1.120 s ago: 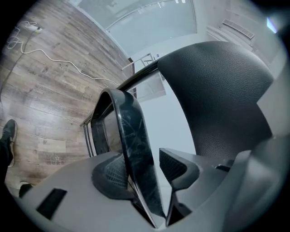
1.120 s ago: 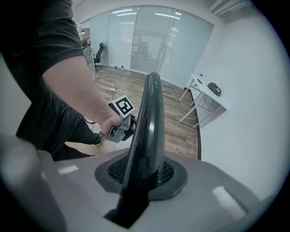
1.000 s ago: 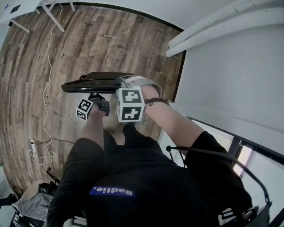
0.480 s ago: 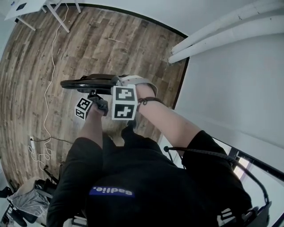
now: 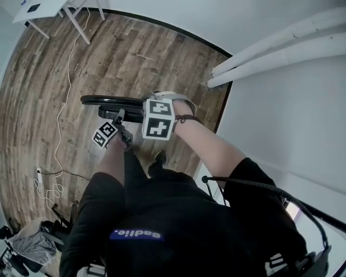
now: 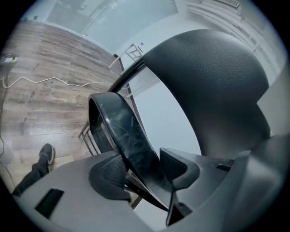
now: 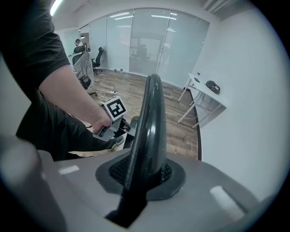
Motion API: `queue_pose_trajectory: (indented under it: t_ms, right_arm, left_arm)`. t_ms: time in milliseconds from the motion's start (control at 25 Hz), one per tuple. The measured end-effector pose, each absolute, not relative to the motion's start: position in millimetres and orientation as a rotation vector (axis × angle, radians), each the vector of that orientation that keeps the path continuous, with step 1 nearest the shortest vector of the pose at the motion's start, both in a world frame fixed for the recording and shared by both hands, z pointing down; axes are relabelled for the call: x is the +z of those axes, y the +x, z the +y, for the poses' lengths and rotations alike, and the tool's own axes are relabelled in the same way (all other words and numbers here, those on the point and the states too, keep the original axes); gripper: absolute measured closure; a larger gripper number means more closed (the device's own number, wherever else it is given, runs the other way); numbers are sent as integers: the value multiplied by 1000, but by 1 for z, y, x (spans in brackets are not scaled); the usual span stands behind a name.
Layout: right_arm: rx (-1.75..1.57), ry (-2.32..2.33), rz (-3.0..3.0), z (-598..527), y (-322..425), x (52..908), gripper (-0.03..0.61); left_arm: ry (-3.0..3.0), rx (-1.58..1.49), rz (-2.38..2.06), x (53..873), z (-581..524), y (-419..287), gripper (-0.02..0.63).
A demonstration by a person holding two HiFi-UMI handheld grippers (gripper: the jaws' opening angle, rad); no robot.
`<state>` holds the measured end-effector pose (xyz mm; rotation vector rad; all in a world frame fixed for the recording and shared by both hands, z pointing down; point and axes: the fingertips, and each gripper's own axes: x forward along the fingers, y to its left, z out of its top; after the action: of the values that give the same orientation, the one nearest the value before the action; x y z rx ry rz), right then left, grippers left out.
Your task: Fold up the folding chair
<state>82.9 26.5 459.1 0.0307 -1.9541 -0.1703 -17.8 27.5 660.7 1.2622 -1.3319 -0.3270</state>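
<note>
chair [image 5: 108, 100] has flattened edge-on; right claw [image 7: 145, 176] closing on its glossy curved rim [image 7: 152, 118], left claw [image 6: 146, 168] clamps it.

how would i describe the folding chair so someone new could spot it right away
On the brown wood-plank floor, find the person standing beside the white wall. Just ahead of them is the black folding chair, a thin dark slab seen edge-on, unlike the white-legged table far off.

overhead, two close-ups, shared chair [image 5: 111, 100]
</note>
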Motion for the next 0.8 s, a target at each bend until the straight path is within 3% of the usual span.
queue_pose_trajectory:
  t_ms: [520,800]
  right_arm:
    - [-48,-4,-1960,-44,87,456,525]
    - [0,-20,-1960,-67,87,449,523]
  left_arm:
    - [1697,312,-634,635,37,5,413]
    - [1993,236,-566,515,16,-39,413]
